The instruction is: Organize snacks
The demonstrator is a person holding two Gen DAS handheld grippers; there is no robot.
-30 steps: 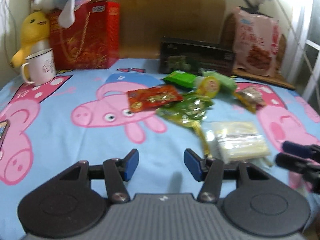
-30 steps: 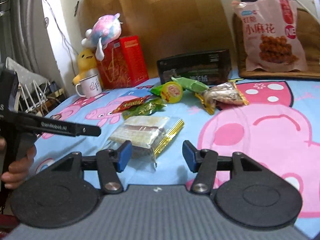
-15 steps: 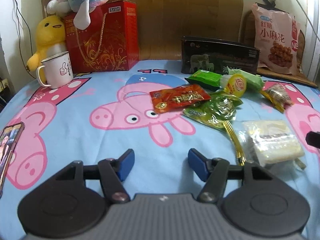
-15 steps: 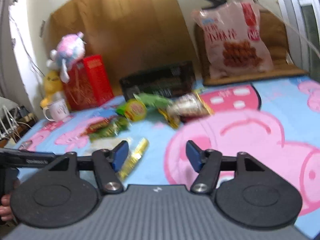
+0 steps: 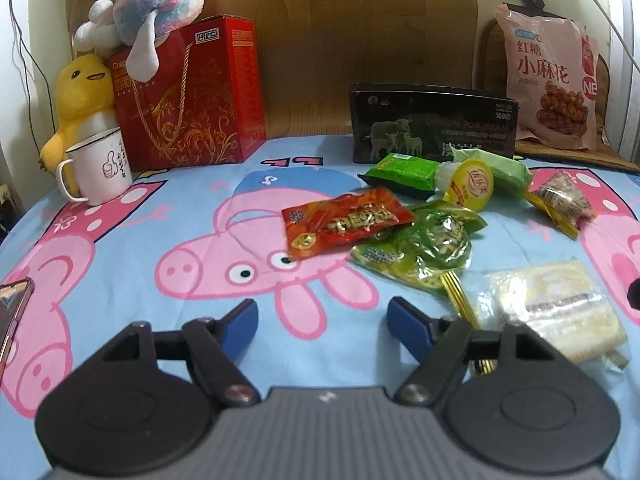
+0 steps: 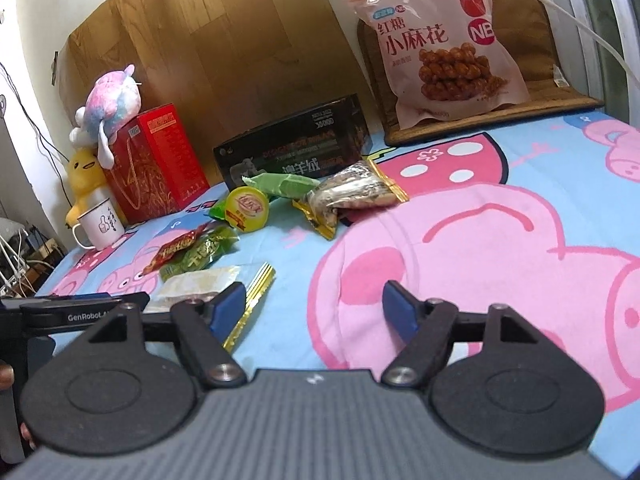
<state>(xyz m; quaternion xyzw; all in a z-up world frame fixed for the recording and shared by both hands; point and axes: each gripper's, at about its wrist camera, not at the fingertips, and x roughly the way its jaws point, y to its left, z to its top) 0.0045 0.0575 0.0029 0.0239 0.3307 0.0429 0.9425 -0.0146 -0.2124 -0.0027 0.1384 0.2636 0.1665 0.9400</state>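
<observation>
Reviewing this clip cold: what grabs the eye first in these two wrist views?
The pink cartoon-pig bedsheet fills both views, with a loose scatter of small snacks at its middle: a red packet partly overlapping a green one. At the back, a big pink bag of fried twists leans upright on the right, and a red gift box topped by a pastel plush stands on the left.

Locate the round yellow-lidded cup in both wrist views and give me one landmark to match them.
Left wrist view: the yellow-lidded cup lies right of centre, between the green packet and the pale green packet.
Right wrist view: the cup sits left of centre, ahead of the left tong tip.
Shared landmark: the black box with sheep, right behind the cup in both.
</observation>
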